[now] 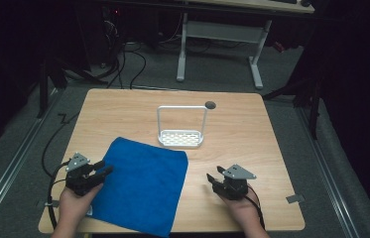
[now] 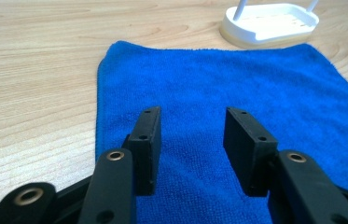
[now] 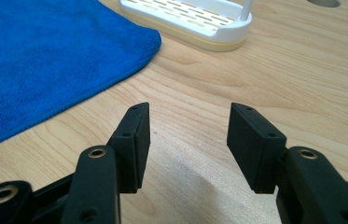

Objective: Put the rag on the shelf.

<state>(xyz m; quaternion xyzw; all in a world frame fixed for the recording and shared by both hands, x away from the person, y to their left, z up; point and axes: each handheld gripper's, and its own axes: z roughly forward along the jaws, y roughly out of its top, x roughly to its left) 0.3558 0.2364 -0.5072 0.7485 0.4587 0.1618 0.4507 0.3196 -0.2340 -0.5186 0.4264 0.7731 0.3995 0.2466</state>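
Blue cloth (image 1: 140,186) lay flat near the white rack (image 1: 181,136), so we held our left gripper (image 1: 102,171) over its edge and our right gripper (image 1: 213,177) beside it, both wide open and empty.

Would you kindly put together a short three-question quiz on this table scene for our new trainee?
1. True or false: the left gripper is shut on the blue cloth.
2. What stands just beyond the cloth's far edge? A) a white rack B) a red bowl C) a green bottle
3. Over what surface does the right gripper hang?

Key:
1. False; its jaws stand open over the cloth.
2. A, the white rack.
3. Bare wooden table, beside the cloth.
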